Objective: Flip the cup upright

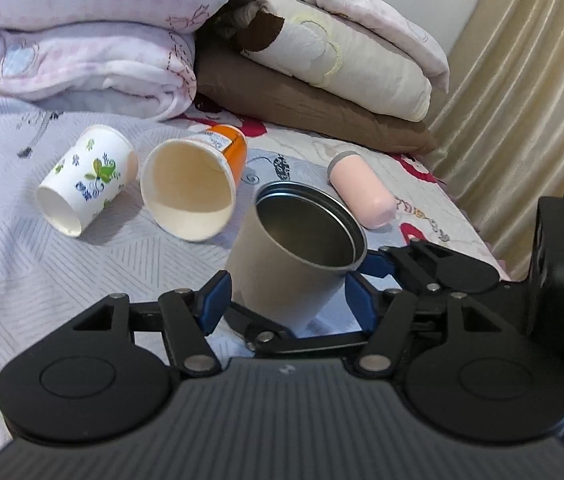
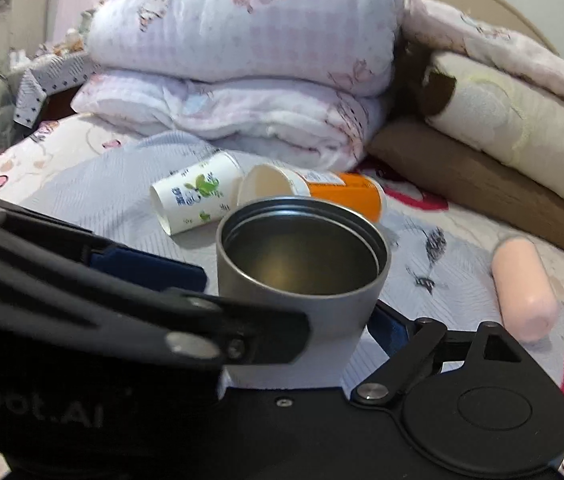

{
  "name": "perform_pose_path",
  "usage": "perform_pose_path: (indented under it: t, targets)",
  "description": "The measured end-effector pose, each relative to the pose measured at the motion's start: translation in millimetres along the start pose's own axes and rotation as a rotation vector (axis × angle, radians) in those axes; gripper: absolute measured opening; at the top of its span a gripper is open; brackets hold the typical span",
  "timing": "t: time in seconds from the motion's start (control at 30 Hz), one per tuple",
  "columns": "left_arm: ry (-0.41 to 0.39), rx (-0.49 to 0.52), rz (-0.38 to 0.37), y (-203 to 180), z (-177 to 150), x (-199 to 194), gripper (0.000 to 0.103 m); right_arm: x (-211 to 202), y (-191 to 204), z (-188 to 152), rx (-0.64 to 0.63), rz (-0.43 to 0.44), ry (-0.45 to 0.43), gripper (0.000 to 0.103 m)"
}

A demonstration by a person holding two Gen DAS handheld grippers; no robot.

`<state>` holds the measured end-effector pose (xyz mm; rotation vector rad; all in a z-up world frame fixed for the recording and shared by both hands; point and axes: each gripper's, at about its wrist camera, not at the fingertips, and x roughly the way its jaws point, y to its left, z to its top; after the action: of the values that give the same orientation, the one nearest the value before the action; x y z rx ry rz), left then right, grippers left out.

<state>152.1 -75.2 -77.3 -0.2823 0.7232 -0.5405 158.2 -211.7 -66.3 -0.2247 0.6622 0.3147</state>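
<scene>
The left gripper [image 1: 287,300] has its blue-padded fingers [image 1: 214,300] spread on either side of the metal cup [image 1: 293,256], with a gap visible between the left pad and the cup wall; contact on the right pad cannot be confirmed. The right gripper [image 2: 293,312] brackets the same metal cup [image 2: 301,276] low on its body; its near finger blocks the contact area, so whether it clamps the cup cannot be told. The cup stands mouth-up, tilted slightly, on the bedspread [image 1: 82,272]. Beyond it lie two paper cups on their sides, touching: a floral paper cup [image 1: 86,180] and an orange paper cup [image 1: 198,184]. A pink cylinder [image 1: 361,192] lies apart to the right. Folded quilts [image 1: 82,48] and pillows [image 1: 329,80] are stacked behind.
</scene>
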Motion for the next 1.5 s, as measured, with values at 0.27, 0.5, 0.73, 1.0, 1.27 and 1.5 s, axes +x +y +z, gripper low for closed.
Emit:
perform_pose_path:
  t: [0.27, 0.5, 0.73, 1.0, 1.27, 1.5]
  targets:
    - [-0.003, 0.065, 0.048, -16, 8, -36, 0.063, -45, -10, 8, 0.005, -0.084, 0.091, 0.092]
    - [-0.031, 0.146, 0.048, -51, 31, -83, 0.063, -117, -40, 0, 0.271, -0.05, 0.023, 0.092]
    - [-0.062, 0.239, 0.12, -71, 49, -133, 0.063, -165, -16, 8, 0.234, -0.048, -0.052, 0.092]
    - [-0.098, 0.245, 0.175, -78, 50, -188, 0.063, -222, 15, 19, 0.226, -0.079, -0.134, 0.092]
    - [-0.117, 0.178, 0.263, -68, 36, -221, 0.063, -253, 38, 10, 0.248, -0.155, -0.163, 0.092]
    - [-0.113, 0.136, 0.304, -53, 18, -226, 0.063, -259, 53, -7, 0.262, -0.266, -0.14, 0.092]
